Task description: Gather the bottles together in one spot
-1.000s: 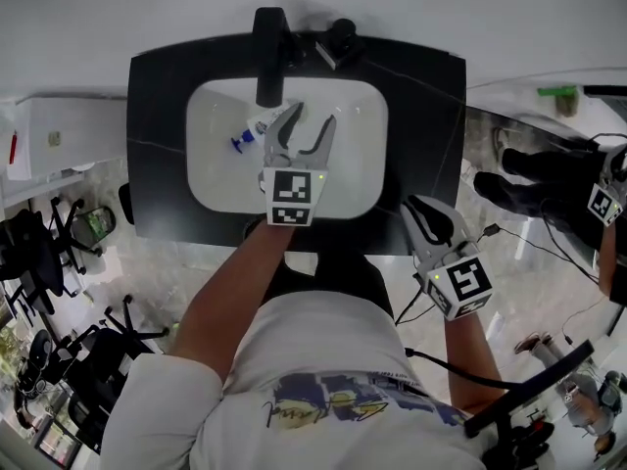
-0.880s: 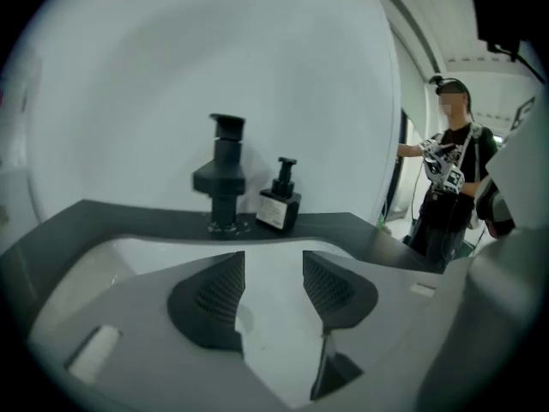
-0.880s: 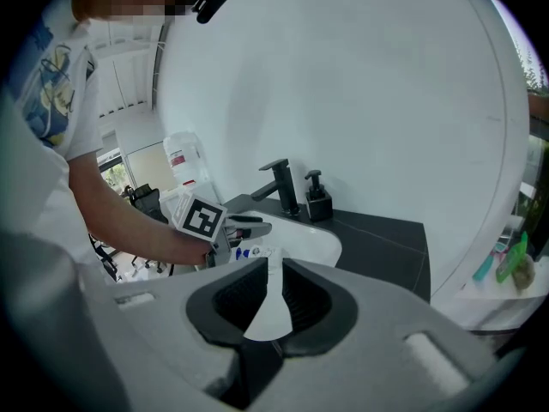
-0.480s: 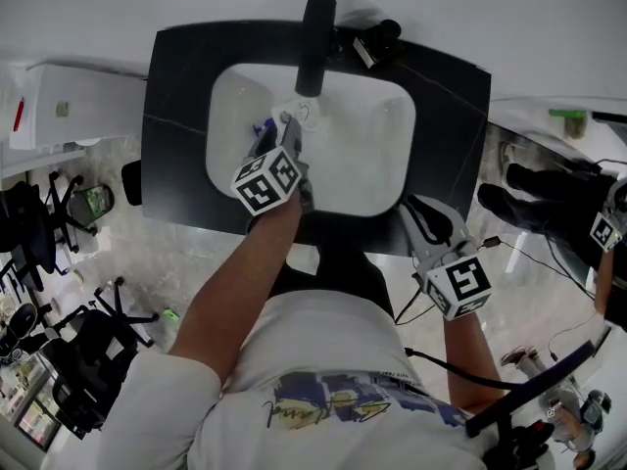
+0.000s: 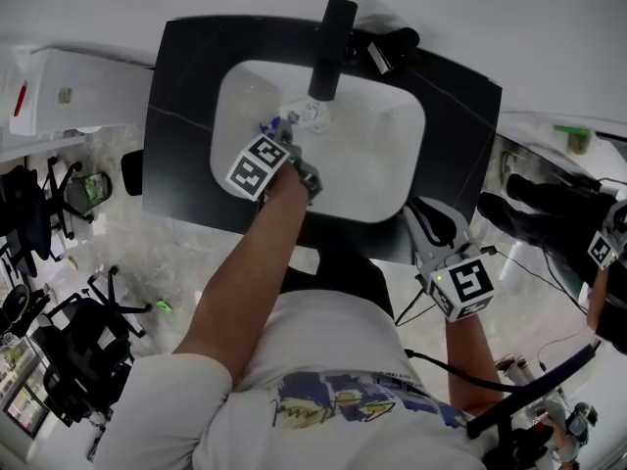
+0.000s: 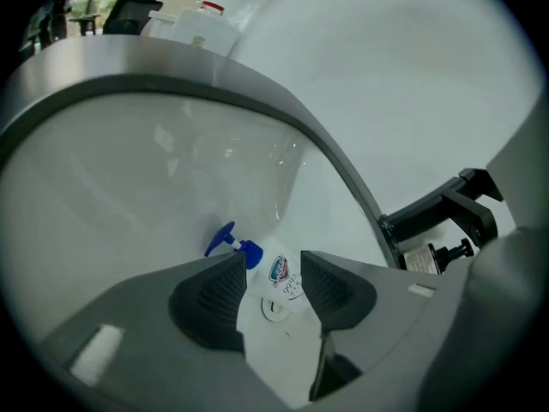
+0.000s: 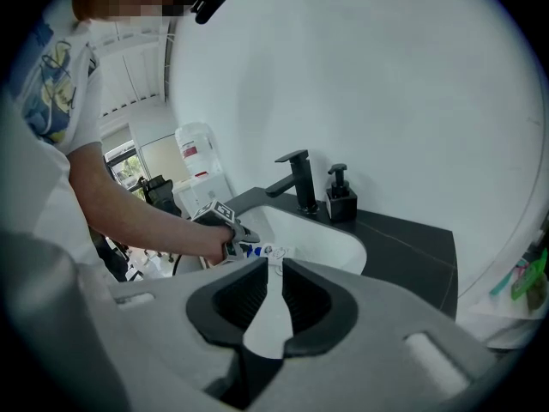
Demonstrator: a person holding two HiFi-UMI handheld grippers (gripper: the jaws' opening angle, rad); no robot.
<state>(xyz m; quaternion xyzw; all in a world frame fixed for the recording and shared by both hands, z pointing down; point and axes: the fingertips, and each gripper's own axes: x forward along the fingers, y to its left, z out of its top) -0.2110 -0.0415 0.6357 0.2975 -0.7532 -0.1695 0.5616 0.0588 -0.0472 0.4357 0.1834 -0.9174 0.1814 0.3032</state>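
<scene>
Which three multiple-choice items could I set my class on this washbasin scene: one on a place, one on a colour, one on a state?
1. Where is the clear plastic bottle with the blue pump?
A) in the white ceramic basin
B) on a wooden shelf
C) in a red bucket

2. What colour is the tall square-edged tap?
A) chrome
B) black
C) gold

3. How is the bottle placed?
A) upright
B) hanging
C) lying on its side

Answers: 1 A, it rests inside the basin below the tap; 2 B, the tap is black all over; 3 C, its pump points sideways along the basin floor.
</scene>
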